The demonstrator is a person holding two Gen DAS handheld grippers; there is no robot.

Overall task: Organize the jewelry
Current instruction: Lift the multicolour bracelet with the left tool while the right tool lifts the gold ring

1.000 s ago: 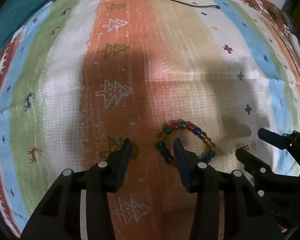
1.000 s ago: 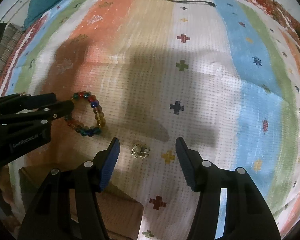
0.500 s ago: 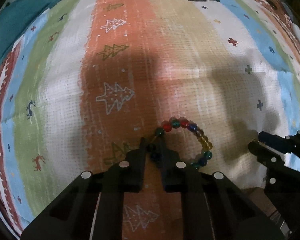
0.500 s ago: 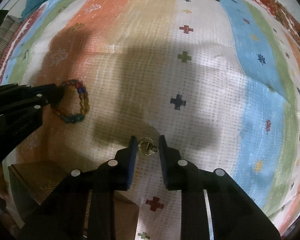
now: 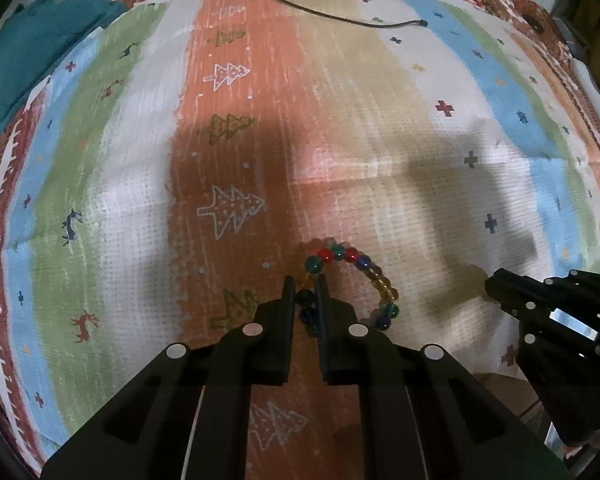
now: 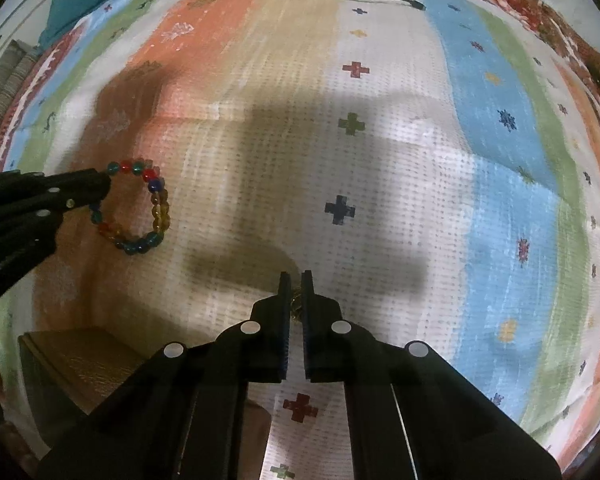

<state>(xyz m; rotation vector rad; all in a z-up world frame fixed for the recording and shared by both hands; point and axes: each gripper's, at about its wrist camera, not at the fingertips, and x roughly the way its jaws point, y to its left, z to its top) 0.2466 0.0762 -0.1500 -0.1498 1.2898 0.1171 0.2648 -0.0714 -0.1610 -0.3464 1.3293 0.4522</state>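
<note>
A bracelet (image 5: 366, 270) of coloured glass beads lies over the orange stripe of the patterned cloth. My left gripper (image 5: 305, 286) is shut on its near-left beads. In the right wrist view the bracelet (image 6: 156, 208) hangs from the left gripper (image 6: 100, 188) at the left edge. My right gripper (image 6: 296, 282) is shut on a small gold ring (image 6: 297, 307), mostly hidden between the pads. In the left wrist view the right gripper (image 5: 490, 284) shows at the right edge.
The striped cloth (image 5: 340, 120) covers the whole surface. A black cable (image 5: 340, 16) lies at the far edge. A teal fabric (image 5: 32, 48) sits at the far left. A wooden box (image 6: 80, 364) stands at the near left in the right wrist view.
Both grippers went from open to shut: the left closed on the bracelet's beads, the right on the gold ring. Both now sit a little higher than before.
</note>
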